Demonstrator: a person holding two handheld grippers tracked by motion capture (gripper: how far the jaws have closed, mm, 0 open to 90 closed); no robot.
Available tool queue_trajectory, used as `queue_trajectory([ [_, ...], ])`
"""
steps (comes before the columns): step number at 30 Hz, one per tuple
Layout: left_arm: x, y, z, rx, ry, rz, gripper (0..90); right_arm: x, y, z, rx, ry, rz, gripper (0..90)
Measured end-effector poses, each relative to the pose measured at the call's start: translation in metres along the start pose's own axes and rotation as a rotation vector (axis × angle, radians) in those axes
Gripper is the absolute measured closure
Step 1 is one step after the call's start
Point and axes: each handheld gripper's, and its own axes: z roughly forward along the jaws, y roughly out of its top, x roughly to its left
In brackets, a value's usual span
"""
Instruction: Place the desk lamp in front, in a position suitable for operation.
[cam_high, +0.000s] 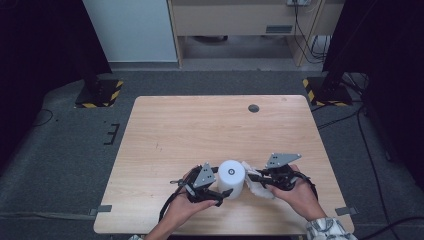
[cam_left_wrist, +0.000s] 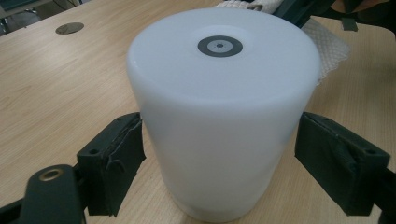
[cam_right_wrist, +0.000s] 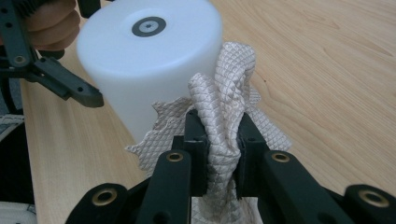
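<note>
A white cylinder-shaped container (cam_high: 231, 177) stands upright near the front of the wooden table (cam_high: 200, 125), with a dark round mark on its top (cam_left_wrist: 219, 46). My left gripper (cam_high: 222, 192) holds it from the left; in the left gripper view its pads (cam_left_wrist: 123, 149) press on both sides of the container (cam_left_wrist: 219, 130). My right gripper (cam_high: 255, 177) is shut on a bunched white waffle-weave cloth (cam_right_wrist: 224, 93). The cloth touches the container's side (cam_right_wrist: 140, 70) and lies on the table beside it (cam_high: 260, 189).
A small dark round insert (cam_high: 253, 108) sits in the far part of the tabletop. Beyond the table are grey floor, two stands with yellow-black striped bases (cam_high: 99, 92), and cables at the right.
</note>
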Motion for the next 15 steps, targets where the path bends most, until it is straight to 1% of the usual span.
queue_trajectory([
  [2, 0.0, 0.0, 0.0, 0.0, 0.0, -0.001, 15.3, 0.003, -0.003, -0.003, -0.009, -0.007, 0.012, 78.8],
  [5, 0.0, 0.0, -0.001, -0.007, -0.001, -0.005, 15.7, 0.008, -0.008, -0.003, -0.001, -0.017, 0.018, 78.7],
  [8, 0.001, 0.001, -0.004, -0.026, -0.005, -0.015, 16.5, 0.01, -0.014, -0.003, -0.005, -0.02, 0.044, 78.7],
  [11, 0.002, 0.003, -0.008, -0.044, -0.008, -0.026, 16.0, 0.012, -0.019, -0.002, -0.006, -0.025, 0.053, 78.7],
  [15, 0.007, 0.008, -0.017, -0.081, -0.015, -0.055, 15.8, 0.014, -0.021, -0.002, -0.021, -0.018, 0.063, 78.6],
])
